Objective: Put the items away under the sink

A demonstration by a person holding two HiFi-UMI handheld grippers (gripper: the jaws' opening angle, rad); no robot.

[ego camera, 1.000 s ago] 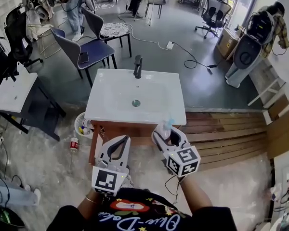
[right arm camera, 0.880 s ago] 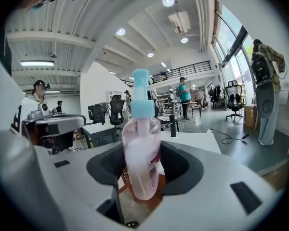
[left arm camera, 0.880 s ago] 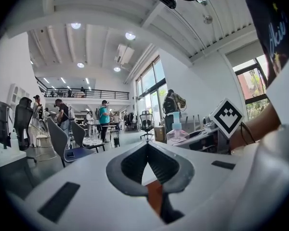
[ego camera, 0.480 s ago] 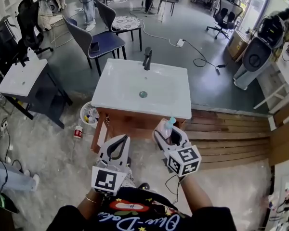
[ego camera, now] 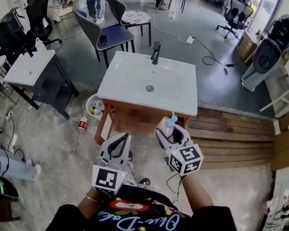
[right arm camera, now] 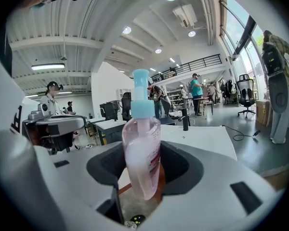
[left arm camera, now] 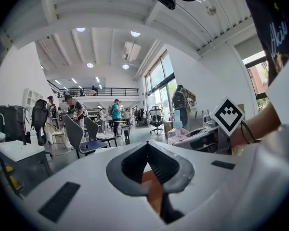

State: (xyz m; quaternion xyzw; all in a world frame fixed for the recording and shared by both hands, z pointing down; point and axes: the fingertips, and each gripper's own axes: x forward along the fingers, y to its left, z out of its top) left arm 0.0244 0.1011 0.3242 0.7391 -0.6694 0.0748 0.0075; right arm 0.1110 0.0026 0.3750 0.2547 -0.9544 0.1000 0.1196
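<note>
The right gripper (ego camera: pixel 169 131) was clamped on a clear pump bottle (ego camera: pixel 164 127) of pink liquid with a pale blue pump head. In the right gripper view the bottle (right arm camera: pixel 142 162) stood upright between the jaws of that gripper (right arm camera: pixel 144 170), and both pads pressed on its lower body. From the head view, the bottle hung in the air in front of the wooden cabinet (ego camera: pixel 135 121), just under the near edge of the white sink top (ego camera: pixel 130 81) and towards its near right corner. It touched neither the top nor the cabinet.

The left gripper (ego camera: pixel 124 137) was held beside the right one, level with it and well apart from the bottle. In the left gripper view its jaws (left arm camera: pixel 147 143) were closed tip to tip with nothing between them. Only the brown of the cabinet showed through the loop they formed.

The sink top was bare apart from a black faucet (ego camera: pixel 156 52) at its far edge and a drain (ego camera: pixel 150 88) in the middle of the basin. On the floor at the cabinet's left side sat a white wire basket (ego camera: pixel 88 104) holding small items, with a red can (ego camera: pixel 82 124) just beside it. A blue-seated chair (ego camera: pixel 111 32) stood beyond the sink's far left corner.
</note>
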